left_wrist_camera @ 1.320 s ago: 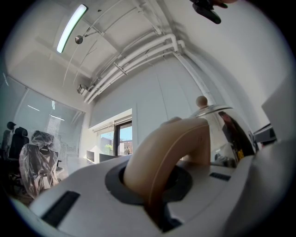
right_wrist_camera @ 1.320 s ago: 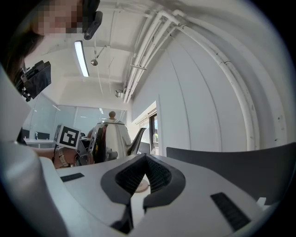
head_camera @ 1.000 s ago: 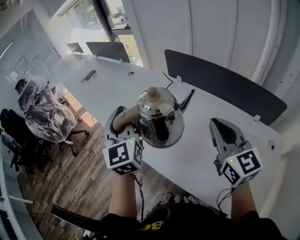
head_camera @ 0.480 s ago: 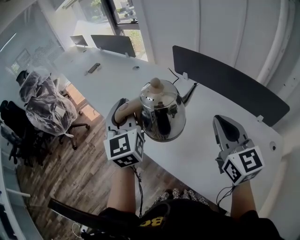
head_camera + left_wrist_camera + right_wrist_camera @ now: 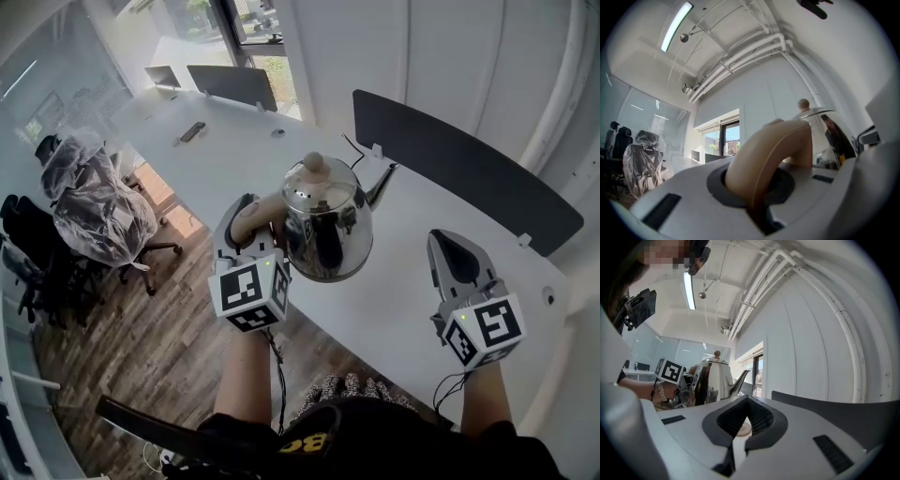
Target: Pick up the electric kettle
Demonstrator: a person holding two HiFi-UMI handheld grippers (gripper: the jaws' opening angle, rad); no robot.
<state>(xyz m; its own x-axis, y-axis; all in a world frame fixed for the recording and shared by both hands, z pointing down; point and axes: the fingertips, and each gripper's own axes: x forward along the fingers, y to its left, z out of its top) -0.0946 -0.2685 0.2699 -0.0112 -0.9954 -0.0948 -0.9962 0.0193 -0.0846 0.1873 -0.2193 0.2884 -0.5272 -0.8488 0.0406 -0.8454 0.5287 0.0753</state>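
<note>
**Silver kettle over a white table**

On my screens the kettle (image 5: 326, 230) is mirror-bright silver, its handle (image 5: 255, 212) and lid knob (image 5: 314, 165) a pale tan. The left gripper (image 5: 246, 230) and right gripper (image 5: 448, 248) I steer are light grey with dark grey pads (image 5: 764, 420). Each carries a white cube (image 5: 248, 292) printed with black square markers. The table (image 5: 394, 319) is white, the divider (image 5: 469, 173) near-black and the floor (image 5: 159, 356) brown wood planks. The chairs (image 5: 94, 216) are black under clear plastic.

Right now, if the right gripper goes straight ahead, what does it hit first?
Probably the dark divider panel at the desk's far edge, though height is unclear. The kettle, held by the left gripper, sits left of that line.
</note>
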